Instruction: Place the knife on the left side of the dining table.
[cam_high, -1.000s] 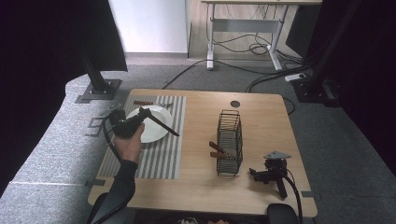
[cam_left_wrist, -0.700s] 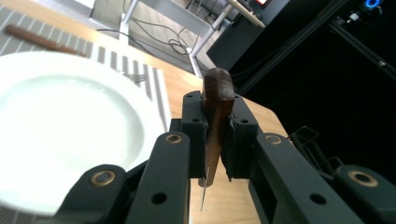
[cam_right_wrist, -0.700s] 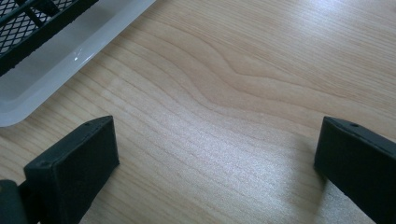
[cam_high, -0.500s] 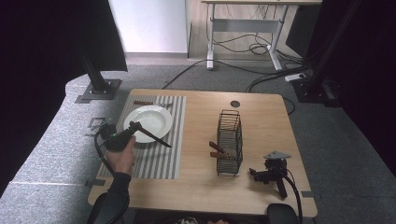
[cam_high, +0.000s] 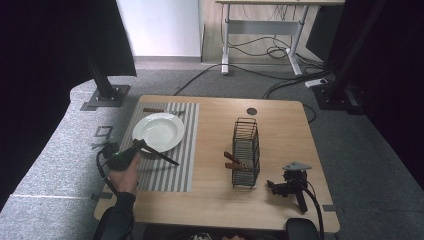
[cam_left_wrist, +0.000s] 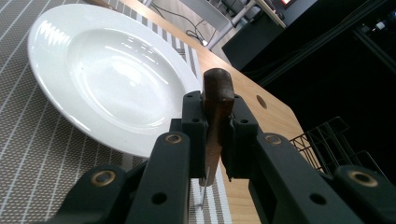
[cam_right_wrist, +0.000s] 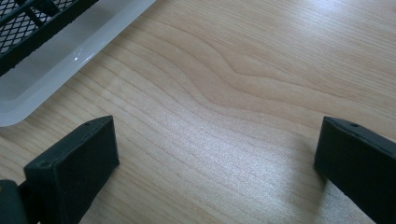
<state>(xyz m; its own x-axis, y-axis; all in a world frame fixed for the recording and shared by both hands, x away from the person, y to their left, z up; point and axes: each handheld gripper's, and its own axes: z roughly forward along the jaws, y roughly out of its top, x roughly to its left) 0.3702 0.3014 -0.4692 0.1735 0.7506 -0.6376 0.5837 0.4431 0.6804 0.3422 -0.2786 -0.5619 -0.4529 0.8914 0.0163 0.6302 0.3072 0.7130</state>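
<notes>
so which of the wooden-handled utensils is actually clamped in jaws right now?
The knife beside the plate, its brown handle pinched by the left gripper. Another utensil lies above the plate; others sit in the wire rack.

White plate (cam_high: 159, 131) on grey mat (cam_high: 167, 167) with pale stripes; dark brown handle (cam_left_wrist: 217, 98) clamped in black left gripper (cam_left_wrist: 215, 122); black wire rack (cam_high: 246, 152) at three o'clock; light wood table (cam_high: 280, 125).

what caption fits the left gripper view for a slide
Left tool clamps a wooden-handled knife beside a white plate on a striped placemat.
</notes>
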